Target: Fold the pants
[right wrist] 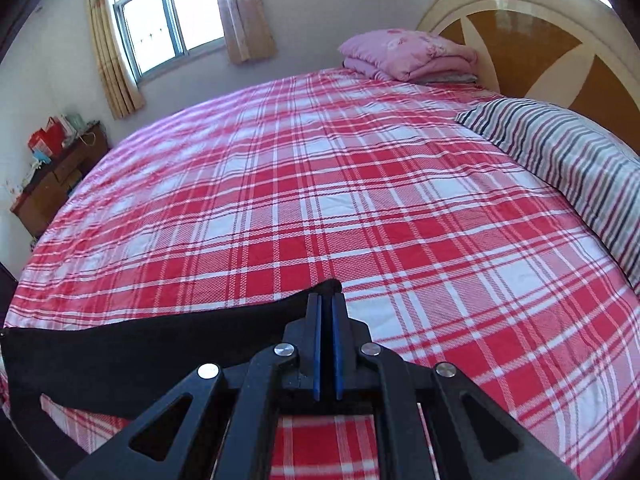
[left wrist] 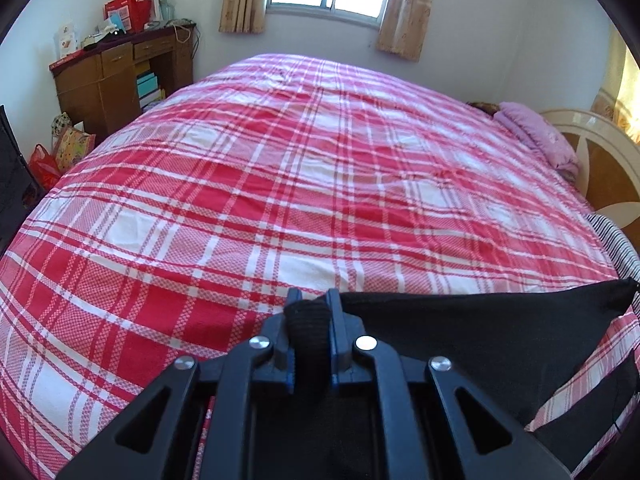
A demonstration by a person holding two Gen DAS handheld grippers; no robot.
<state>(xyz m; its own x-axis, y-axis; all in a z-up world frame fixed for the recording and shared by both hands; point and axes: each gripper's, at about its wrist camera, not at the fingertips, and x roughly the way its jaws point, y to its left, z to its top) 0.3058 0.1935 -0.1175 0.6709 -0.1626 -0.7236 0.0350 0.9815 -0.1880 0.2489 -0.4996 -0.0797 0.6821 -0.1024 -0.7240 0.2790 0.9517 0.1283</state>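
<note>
Pants (left wrist: 460, 344): black fabric, lifted off the plaid bedspread (left wrist: 280, 184) near its front edge and stretched between my two grippers.
Left gripper (left wrist: 310, 300): my jaws are clenched on a bunched, ribbed bit of the pants — the cloth runs off to the right over the bedspread.
Right gripper (right wrist: 326, 300): my blue pads are pressed nearly together, pinching a thin corner of the pants, whose fabric trails left.
Striped pillow (right wrist: 560, 160): on the bedspread's right side, against the headboard (right wrist: 520, 12).
Pink folded quilt (right wrist: 404, 54): at the bedspread's far corner by the headboard.
Desk (left wrist: 116, 76): beyond the bedspread's left edge, red bags (left wrist: 128, 10) on top.
Writing: print on the red bags — too small to read.
</note>
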